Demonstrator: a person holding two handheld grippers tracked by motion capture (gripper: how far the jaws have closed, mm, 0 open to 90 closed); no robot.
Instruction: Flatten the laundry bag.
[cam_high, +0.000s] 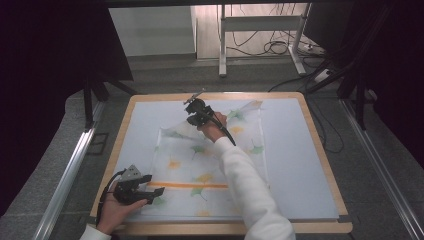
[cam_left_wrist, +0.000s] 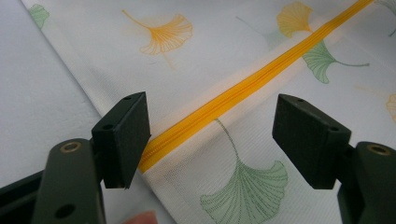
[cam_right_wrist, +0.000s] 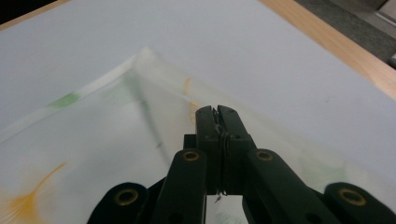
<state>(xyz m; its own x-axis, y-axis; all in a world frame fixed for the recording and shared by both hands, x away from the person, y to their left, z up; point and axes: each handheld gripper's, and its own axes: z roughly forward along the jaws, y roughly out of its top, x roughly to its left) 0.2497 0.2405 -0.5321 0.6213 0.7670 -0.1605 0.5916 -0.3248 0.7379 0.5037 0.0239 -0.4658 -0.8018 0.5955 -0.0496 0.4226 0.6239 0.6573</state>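
Cloth: a thin white fabric cover printed with green and orange ginkgo leaves (cam_high: 200, 165) lies spread on the pale blue mat (cam_high: 295, 165) that tops the wooden-edged surface (cam_high: 327, 165). Most of it is flat; its far part is lifted off the mat and slopes up toward the right gripper.
Zipper: an orange zipper (cam_high: 187, 185) runs across the cloth near its front edge; in the left gripper view it passes diagonally between the two black pads.
Left gripper: the left gripper (cam_high: 152, 192) rests low at the cloth's near left edge, held in the person's left hand (cam_high: 116, 210). Its jaws stand wide apart, one pad on each side of the zipper's end, and neither presses on the fabric.
Right gripper: the right gripper (cam_high: 192, 121) is raised above the far part of the surface at the end of the person's white sleeve (cam_high: 250, 185). Its jaws are pressed together, pinching a fold of the cloth, which hangs from them and is pulled taut.
Cloth corners: the far right corner lies near the surface's far edge.
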